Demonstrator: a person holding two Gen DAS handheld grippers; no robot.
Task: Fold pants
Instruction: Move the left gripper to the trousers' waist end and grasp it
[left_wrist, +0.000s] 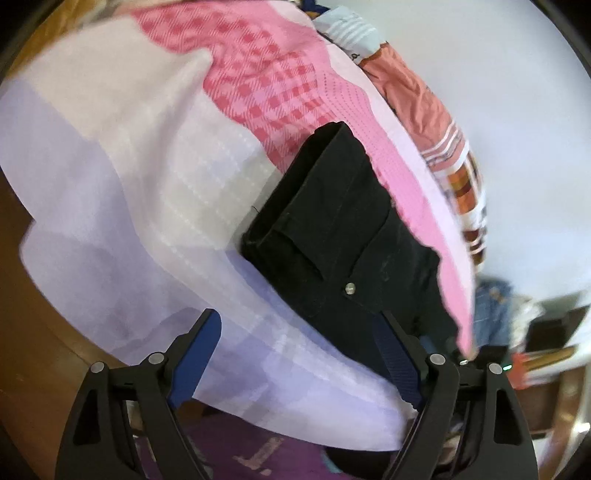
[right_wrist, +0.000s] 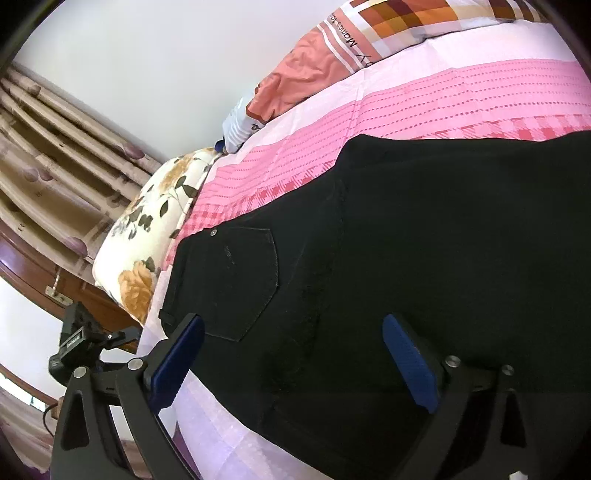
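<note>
Blue ribbed pads are seen on both pairs of tongs, and both pairs stand spread wide with nothing pinched between them. In the right wrist view the right gripper (right_wrist: 293, 360) is held low over the black pants (right_wrist: 424, 266), its left pad at the waistband end beside a back pocket (right_wrist: 236, 284) and its right pad over plain dark cloth; whether the pads rest on the fabric cannot be told. The pants are laid flat on a bedsheet (right_wrist: 461, 99) of pink, checked and pale lilac bands, and their near long edge runs slantwise close to the near side of the bed, with only a thin strip of lilac sheet left between. Beyond the waistband a floral pillow (right_wrist: 147, 243) is found at the bed's end, and a folded quilt (right_wrist: 332, 55) of orange and brown squares is set along the far side against a white wall (right_wrist: 147, 55); between quilt and pants a broad band of pink sheet is left bare. In the left wrist view, which is blurred, the left gripper (left_wrist: 301, 350) is held with open jaws just short of the pants (left_wrist: 343, 229), whose folded dark edge and small metal stud (left_wrist: 349, 288) lie just ahead of the right pad. To the left of the pants a wide stretch of pale sheet (left_wrist: 122, 221) is left open.
</note>
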